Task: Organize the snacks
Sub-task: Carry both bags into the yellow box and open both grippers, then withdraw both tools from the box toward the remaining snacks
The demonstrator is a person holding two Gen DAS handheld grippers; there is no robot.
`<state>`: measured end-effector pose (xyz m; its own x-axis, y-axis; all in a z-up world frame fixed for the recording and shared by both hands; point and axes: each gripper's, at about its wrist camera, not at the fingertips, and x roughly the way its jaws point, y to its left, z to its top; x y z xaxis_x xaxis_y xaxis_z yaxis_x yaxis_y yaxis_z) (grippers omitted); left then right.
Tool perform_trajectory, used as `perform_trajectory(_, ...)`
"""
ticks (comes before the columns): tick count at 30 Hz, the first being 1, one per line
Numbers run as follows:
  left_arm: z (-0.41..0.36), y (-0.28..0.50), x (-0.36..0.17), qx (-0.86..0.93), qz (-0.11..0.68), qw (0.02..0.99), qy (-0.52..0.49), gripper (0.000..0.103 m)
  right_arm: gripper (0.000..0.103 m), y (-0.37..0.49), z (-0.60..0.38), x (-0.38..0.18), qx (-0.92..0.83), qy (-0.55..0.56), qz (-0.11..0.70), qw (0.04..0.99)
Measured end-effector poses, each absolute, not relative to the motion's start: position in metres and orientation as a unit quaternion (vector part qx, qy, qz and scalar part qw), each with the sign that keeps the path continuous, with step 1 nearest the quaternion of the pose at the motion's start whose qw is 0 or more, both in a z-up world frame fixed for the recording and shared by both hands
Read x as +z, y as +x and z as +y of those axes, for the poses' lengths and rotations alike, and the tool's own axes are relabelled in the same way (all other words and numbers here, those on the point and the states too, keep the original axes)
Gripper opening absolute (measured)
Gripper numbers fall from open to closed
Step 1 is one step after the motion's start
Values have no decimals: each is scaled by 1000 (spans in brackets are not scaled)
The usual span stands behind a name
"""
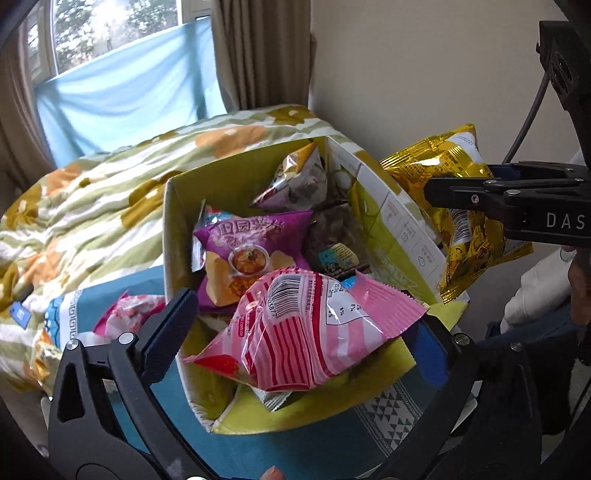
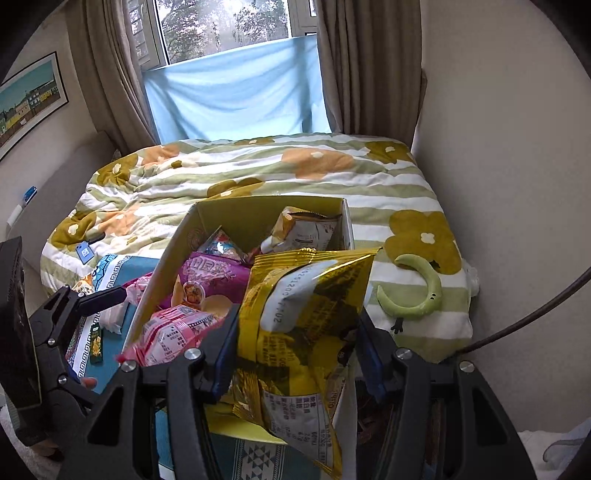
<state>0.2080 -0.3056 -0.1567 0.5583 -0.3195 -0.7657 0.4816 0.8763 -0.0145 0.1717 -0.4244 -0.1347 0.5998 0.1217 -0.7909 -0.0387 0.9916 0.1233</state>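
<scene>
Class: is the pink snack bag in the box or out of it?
In: the pink bag lies atop other snacks inside the box, overhanging its near edge.

Both set close above the open snack box point(image 1: 280, 236), angled steeply down across the bed toward the window point(image 2: 221, 26). Left wrist view from the box's near left corner, facing right and away. Right wrist view from its near right side, facing straight away. Shared: box point(image 2: 236, 221), flowered quilt point(image 1: 92, 199), blue cloth point(image 2: 232, 103).
</scene>
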Motion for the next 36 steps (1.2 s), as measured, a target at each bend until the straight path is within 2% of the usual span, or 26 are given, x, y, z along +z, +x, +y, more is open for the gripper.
perform_trajectory(16,-252,186,-114,-172,390,903,50,102,53,186,-431,-139,101,55,437,892)
perform_trajectory(26,-233,176,-133,-135,419,897,34,102,54,209,-428,-171,101,67,486,865)
perform_trajectory(28,-232,174,-137,-130,424,896,34,102,65,208,-428,-174,100,71,476,871)
perform_trajectory(29,-231,173,-139,-130,425,895,32,102,89,206,-429,-174,100,76,469,874)
perform_trajectory(30,-231,172,-140,-130,427,895,30,102,103,203,-430,-173,100,81,460,878)
perform_trajectory(36,-229,165,-137,-132,423,896,29,102,103,195,-431,-169,96,71,455,882)
